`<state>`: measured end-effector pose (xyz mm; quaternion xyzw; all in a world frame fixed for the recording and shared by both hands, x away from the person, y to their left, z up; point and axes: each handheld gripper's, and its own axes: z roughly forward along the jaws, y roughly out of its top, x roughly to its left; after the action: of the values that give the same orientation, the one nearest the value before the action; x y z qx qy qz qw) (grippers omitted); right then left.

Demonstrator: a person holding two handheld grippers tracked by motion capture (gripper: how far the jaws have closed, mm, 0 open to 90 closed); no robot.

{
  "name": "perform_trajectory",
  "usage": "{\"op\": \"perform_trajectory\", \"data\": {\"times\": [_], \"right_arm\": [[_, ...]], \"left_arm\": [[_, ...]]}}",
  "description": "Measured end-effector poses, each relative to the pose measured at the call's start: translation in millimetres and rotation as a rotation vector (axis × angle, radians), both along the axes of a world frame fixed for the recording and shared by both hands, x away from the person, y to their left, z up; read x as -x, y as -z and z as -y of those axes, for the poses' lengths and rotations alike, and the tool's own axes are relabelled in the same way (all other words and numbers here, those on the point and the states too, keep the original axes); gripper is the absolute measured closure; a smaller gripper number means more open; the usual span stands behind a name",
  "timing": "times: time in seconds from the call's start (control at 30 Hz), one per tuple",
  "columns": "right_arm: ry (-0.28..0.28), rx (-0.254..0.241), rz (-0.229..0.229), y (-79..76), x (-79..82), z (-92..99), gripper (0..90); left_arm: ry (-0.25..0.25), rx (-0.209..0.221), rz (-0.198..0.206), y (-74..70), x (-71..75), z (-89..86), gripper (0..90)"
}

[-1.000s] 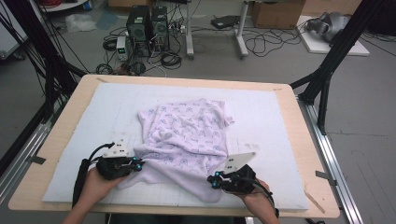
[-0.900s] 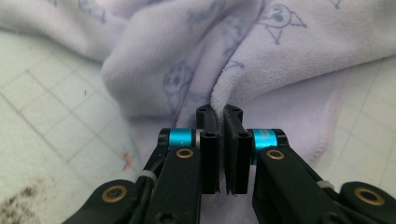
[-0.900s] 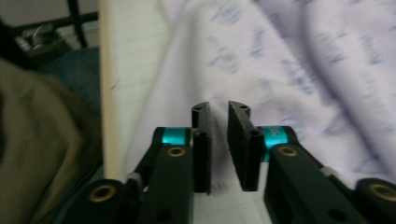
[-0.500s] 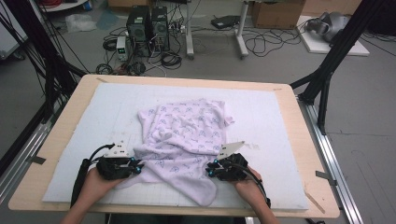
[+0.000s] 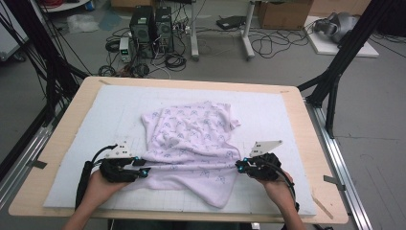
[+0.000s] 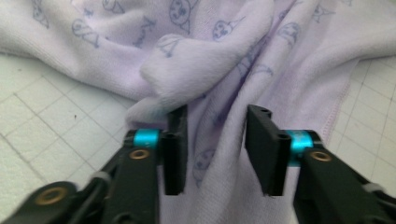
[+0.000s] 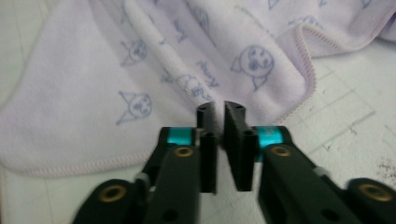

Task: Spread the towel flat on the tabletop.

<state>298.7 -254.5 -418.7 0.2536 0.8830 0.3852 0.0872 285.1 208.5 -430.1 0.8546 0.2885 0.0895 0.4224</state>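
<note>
Crumpled lilac terry towel with cat prints (image 5: 191,143) lies mid-table on the white gridded mat (image 5: 287,115), stretched crosswise between claws: left claw (image 5: 143,171) has just been opening, cloth loose between its jaws, right claw (image 5: 238,166) nearly together pinching a fold.

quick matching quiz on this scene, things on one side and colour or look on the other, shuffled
Things:
1. cloth
2. mat
3. table
4. computer towers

Colour or look:
a. black, on the floor beyond the table
b. lilac with small cat faces, crumpled
c. bare wood, showing as a rim
d. white with a faint grid

Pairs: 1-b, 2-d, 3-c, 4-a
</note>
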Motion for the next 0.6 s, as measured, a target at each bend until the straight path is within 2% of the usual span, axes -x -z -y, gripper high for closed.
{"op": "perform_trajectory", "data": {"times": [0.1, 0.17, 0.2, 0.3, 0.37, 0.4, 0.43, 0.5, 0.57, 0.6], "right_arm": [[-0.010, -0.048, 0.030, -4.4, 6.1, -5.9, 68.0], [-0.048, -0.055, 0.026, -3.2, 10.9, -15.6, 63.5], [-0.075, -0.040, 0.027, -1.2, 13.1, -21.4, 63.4], [-0.139, -0.002, 0.010, 8.7, 17.3, -39.5, 62.1], [-0.162, 0.038, -0.015, 16.6, 16.2, -48.1, 65.5], [-0.173, 0.066, -0.025, 19.9, 14.2, -50.7, 67.6], [-0.169, 0.052, -0.027, 19.9, 12.8, -50.6, 72.6], [-0.164, 0.053, -0.039, 19.7, 8.5, -50.2, 78.6], [-0.165, 0.064, -0.029, 18.9, 6.6, -48.7, 86.5], [-0.167, 0.072, -0.021, 18.6, 5.4, -47.1, 86.9]], "left_arm": [[0.006, 0.004, -0.012, 0.1, 1.3, -5.0, 51.7], [0.004, -0.014, -0.013, 2.6, 1.0, -8.3, 51.5], [-0.003, -0.026, -0.013, 4.1, 0.9, -9.5, 52.8], [0.013, -0.044, -0.014, 7.9, -0.1, -10.3, 73.6], [0.026, -0.051, -0.013, 9.1, -1.3, -7.4, 82.8], [0.026, -0.057, -0.011, 8.8, -2.0, -5.8, 83.5], [0.020, -0.056, -0.009, 8.5, -3.0, -4.6, 83.8], [0.009, -0.052, -0.011, 8.8, -5.4, -3.6, 83.5], [0.006, -0.049, -0.014, 9.0, -6.8, -3.6, 82.4], [0.003, -0.049, -0.012, 8.7, -7.0, -4.2, 80.8]]}}
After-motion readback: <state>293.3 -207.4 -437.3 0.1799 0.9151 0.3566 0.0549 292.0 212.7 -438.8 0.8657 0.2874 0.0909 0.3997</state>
